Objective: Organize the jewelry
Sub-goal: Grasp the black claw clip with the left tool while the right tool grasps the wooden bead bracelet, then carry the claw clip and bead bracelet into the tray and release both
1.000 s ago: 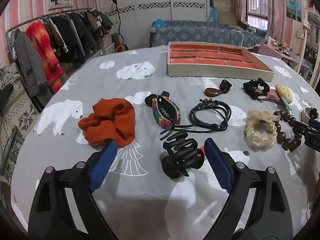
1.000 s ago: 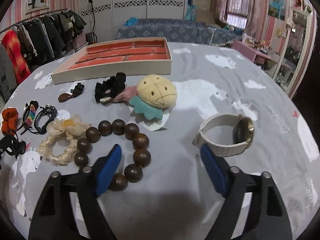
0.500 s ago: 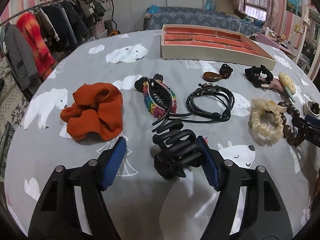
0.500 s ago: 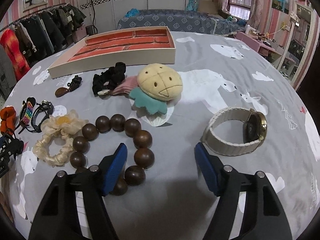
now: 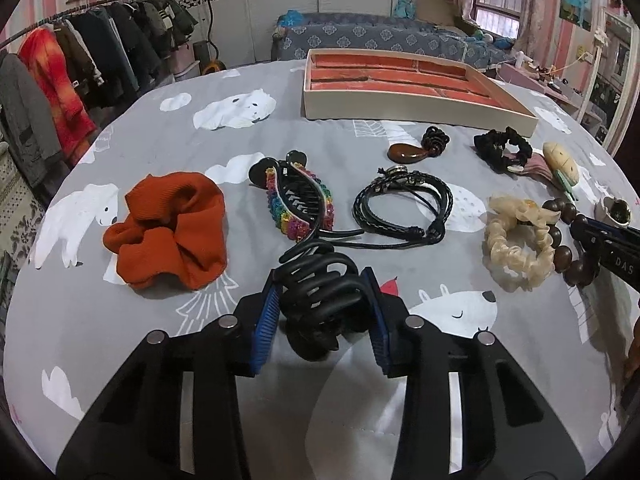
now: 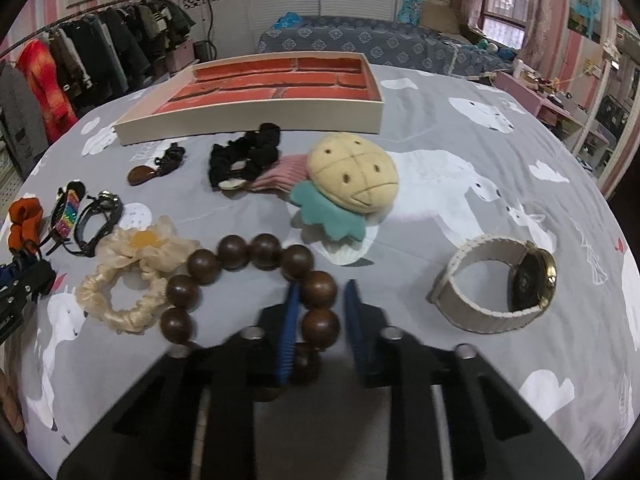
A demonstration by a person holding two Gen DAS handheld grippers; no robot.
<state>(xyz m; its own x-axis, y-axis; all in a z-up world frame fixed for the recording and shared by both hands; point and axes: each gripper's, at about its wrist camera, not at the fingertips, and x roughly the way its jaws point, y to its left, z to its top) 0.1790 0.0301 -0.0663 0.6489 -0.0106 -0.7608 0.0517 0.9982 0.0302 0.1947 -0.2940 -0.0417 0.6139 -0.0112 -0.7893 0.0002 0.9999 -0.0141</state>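
My left gripper (image 5: 320,284) is shut on a black claw hair clip (image 5: 320,292) that rests on the grey bear-print cloth. My right gripper (image 6: 320,292) has closed around the near side of a brown wooden bead bracelet (image 6: 256,268), with beads between its blue pads. An orange-lined jewelry tray (image 5: 404,84) stands at the far side; it also shows in the right wrist view (image 6: 256,84).
Lying around are an orange scrunchie (image 5: 168,228), a rainbow hair clip (image 5: 300,200), black cord bracelets (image 5: 404,204), a cream scrunchie (image 5: 516,240), a black scrunchie (image 6: 244,156), a plush pineapple clip (image 6: 352,184) and a white-strap watch (image 6: 500,288).
Both grippers moved forward and closed: the left onto the black claw clip, the right onto the bead bracelet.
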